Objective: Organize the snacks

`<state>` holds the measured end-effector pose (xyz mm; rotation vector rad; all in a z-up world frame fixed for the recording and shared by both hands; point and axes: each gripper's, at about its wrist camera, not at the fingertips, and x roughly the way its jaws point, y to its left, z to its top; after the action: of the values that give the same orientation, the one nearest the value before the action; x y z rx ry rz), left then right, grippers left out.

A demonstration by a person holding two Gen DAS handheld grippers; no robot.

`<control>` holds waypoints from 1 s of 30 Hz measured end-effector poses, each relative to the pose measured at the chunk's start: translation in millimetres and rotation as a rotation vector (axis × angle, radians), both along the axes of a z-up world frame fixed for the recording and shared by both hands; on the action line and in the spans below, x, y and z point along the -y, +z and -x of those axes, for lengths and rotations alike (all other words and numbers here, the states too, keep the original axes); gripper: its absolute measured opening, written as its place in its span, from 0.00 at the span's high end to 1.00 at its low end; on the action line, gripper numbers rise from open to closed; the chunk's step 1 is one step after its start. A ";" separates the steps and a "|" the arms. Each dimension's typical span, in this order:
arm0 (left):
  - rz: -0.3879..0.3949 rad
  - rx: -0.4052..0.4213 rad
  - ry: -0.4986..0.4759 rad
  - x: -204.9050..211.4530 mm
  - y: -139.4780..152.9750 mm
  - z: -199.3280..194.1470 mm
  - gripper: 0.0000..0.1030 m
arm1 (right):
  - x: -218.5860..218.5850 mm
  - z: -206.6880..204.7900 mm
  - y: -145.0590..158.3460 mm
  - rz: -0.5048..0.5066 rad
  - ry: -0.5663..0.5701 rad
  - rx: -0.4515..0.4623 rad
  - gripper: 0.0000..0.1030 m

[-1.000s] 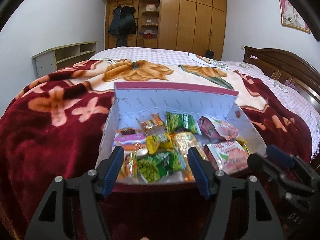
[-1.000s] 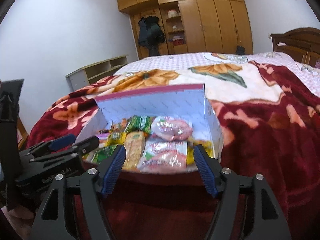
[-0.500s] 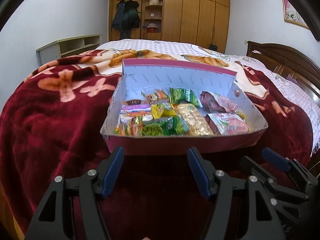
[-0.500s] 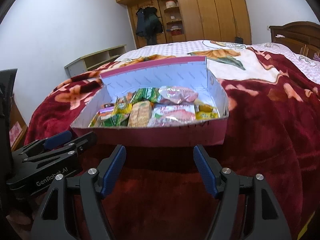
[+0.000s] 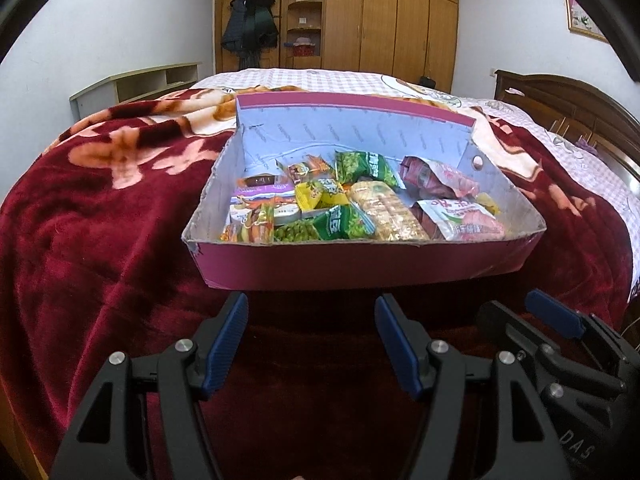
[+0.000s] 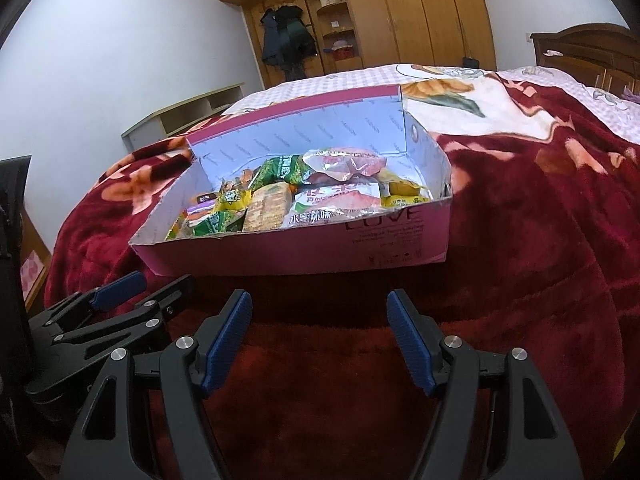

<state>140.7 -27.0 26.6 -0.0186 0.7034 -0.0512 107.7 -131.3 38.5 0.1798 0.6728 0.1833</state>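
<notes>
Pink box (image 5: pixel 360 264), dark-red floral blanket (image 5: pixel 100 240)

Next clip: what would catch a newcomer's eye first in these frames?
The pink cardboard box crammed with bright snack packets, sitting on a dark red floral blanket on the bed. Inside, green pea packets lie near the front beside a long cracker pack. Both open grippers, left gripper and right gripper, hang empty just short of the box.

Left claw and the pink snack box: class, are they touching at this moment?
Apart. The left wrist view shows the left claw open, its fingertips short of the pink snack box, with a strip of red blanket between them.
</notes>
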 end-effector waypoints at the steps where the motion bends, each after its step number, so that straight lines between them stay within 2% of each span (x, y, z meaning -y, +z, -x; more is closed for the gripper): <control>1: 0.002 -0.001 0.000 -0.1 -0.4 -0.2 0.32 | 0.0 -0.1 -0.4 -0.001 0.000 -0.001 0.30; 30: 0.006 -0.011 0.005 0.3 -3.0 -2.0 0.33 | -0.4 -0.2 -5.0 -0.012 -0.004 -0.018 0.30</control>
<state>142.8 -27.3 23.6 -0.0268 0.7146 -0.0487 107.9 -131.0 33.5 0.1949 0.6894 0.1822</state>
